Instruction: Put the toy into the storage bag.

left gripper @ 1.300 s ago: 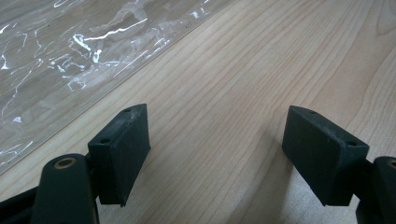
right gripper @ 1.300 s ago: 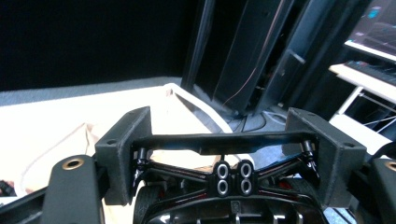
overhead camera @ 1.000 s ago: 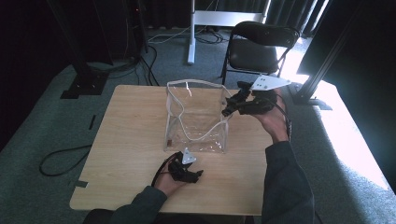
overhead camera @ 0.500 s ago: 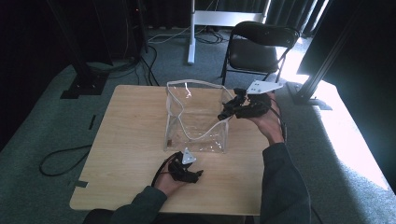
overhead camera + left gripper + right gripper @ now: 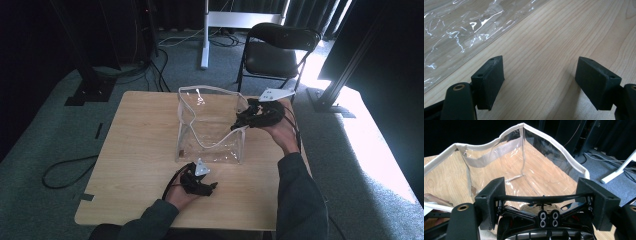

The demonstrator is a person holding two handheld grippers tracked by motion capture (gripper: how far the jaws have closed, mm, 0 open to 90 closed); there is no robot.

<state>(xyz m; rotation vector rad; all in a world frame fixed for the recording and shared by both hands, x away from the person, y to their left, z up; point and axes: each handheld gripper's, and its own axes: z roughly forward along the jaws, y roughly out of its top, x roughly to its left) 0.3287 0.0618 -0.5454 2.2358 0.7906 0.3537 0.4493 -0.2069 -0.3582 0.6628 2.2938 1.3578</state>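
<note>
At the near edge of the tabletop (image 5: 135, 150), my left tongs (image 5: 212, 187) lie low on the wood, wide and empty, just in front of the bag's bottom seam. They hold nothing down, and that is my first worry: the clear bag (image 5: 210, 145) stands upright on its own, with soft walls and a sagging front lip. A nudge from above could fold it or slide it away.

Past the bag's mouth, at its far right corner, my right tongs (image 5: 237, 125) hover at rim height. They are spread wide and clamped on a black frame (image 5: 541, 216), whose crossbar runs from one pad to the other. I think it is some kind of toy chassis, but the right gripper view is too close for me to be sure.

I see these risks:
- The frame is nearly as wide as the tongs, so a corner may catch the white rim (image 5: 554, 145) and drag the bag over.
- The grip is only on the bar ends, so a bump could twist the frame loose and drop it outside the bag.
- If I let go too high, its weight may tip the unbraced bag towards the chair (image 5: 272, 55) side.

I would pin the bag with the left tongs before lowering.
</note>
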